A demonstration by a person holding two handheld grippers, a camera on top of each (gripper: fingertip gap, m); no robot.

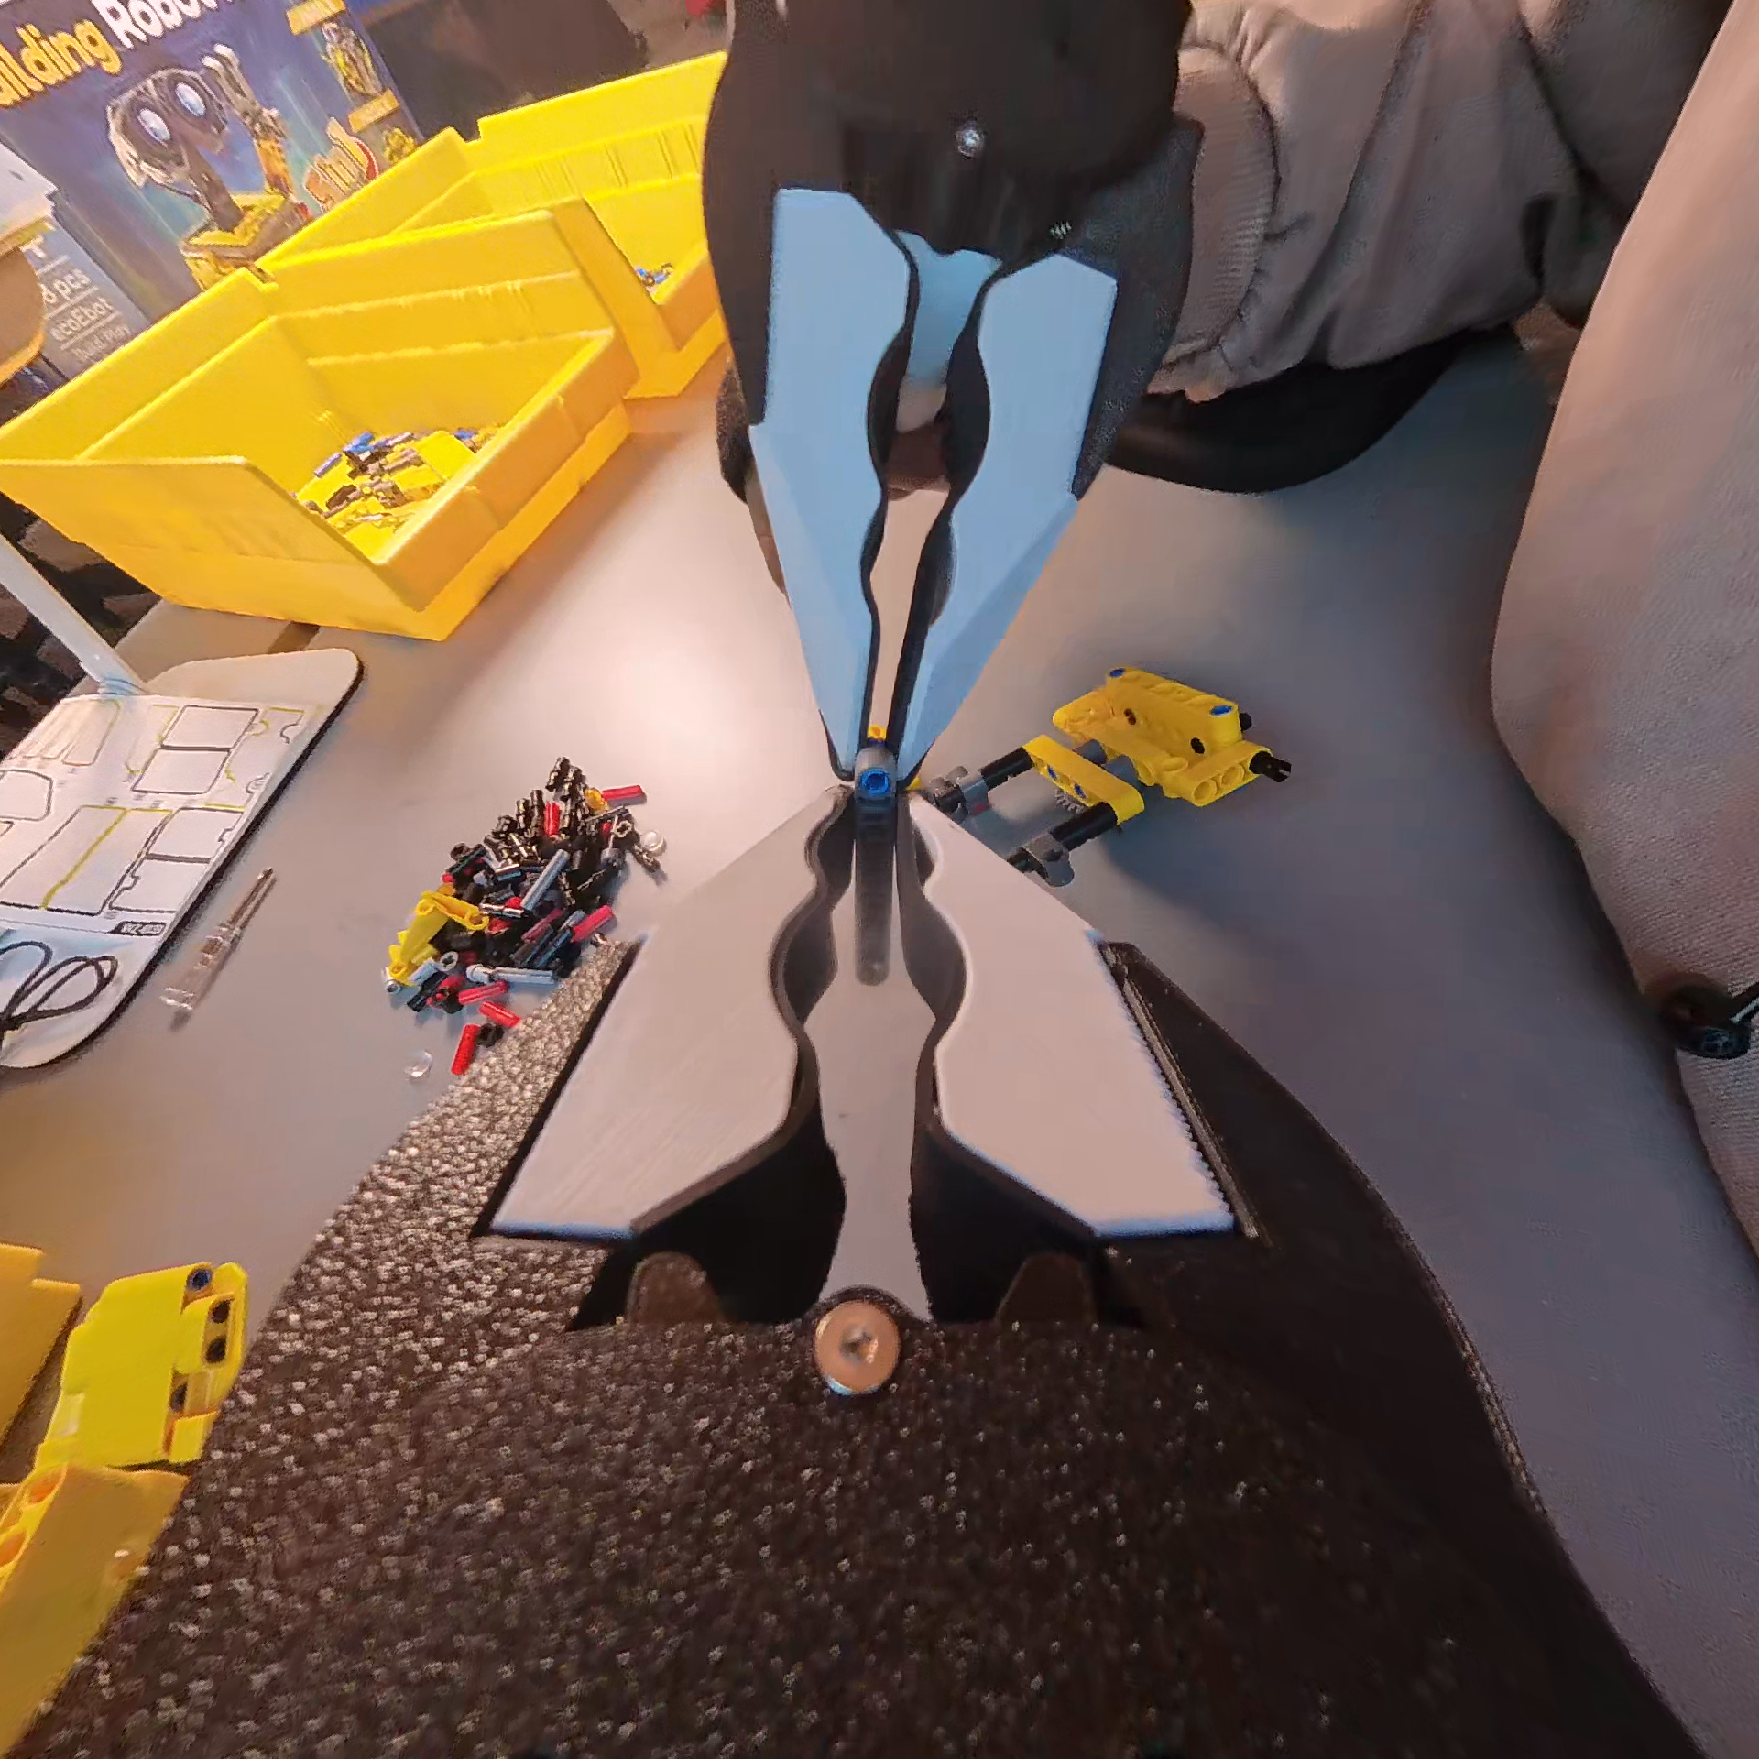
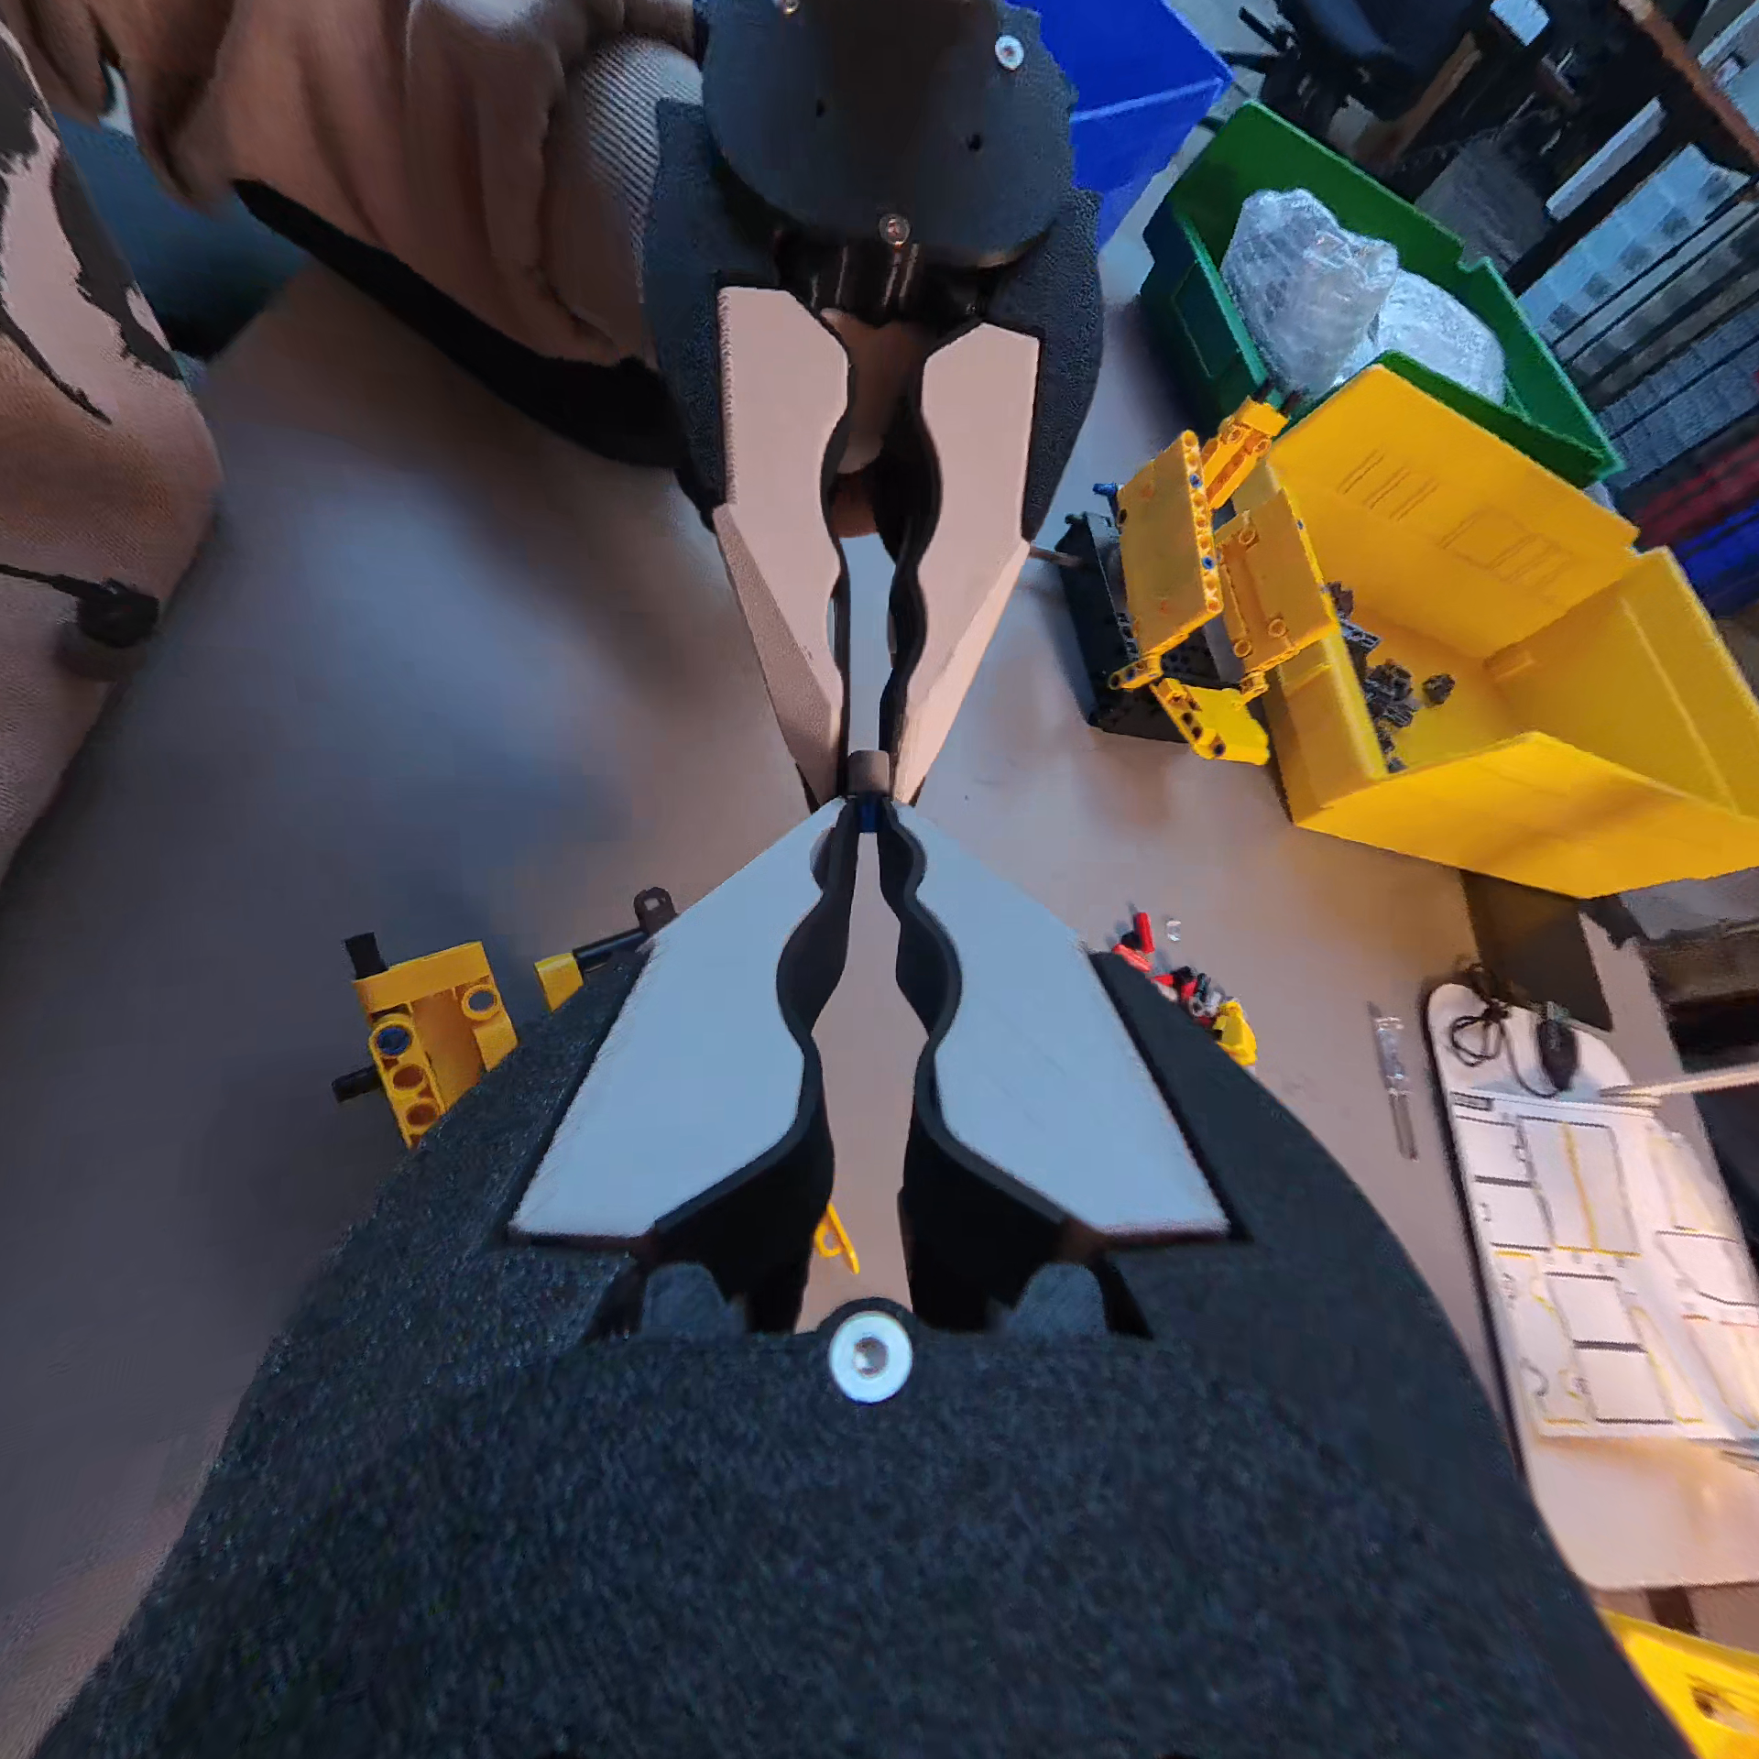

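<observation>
above the grey table (image 1: 609,609), both grippers' fingers tip to tip, each pair closed on one small grey-and-blue connector (image 1: 873,782).

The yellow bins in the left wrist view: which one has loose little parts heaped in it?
The nearest yellow bin, at the row's front end. Small parts litter its floor; the bins behind show almost none.

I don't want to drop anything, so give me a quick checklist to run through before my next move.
1. Left gripper shut on the black axle: ok.
2. Right gripper shut on the small blue pin: ok.
3. Both grippers' tips meeting head on: ok.
4. Blue pin seated in the grey bush: cannot tell.
5. Loose parts pile and yellow assembly apart from the tips: ok.
</observation>
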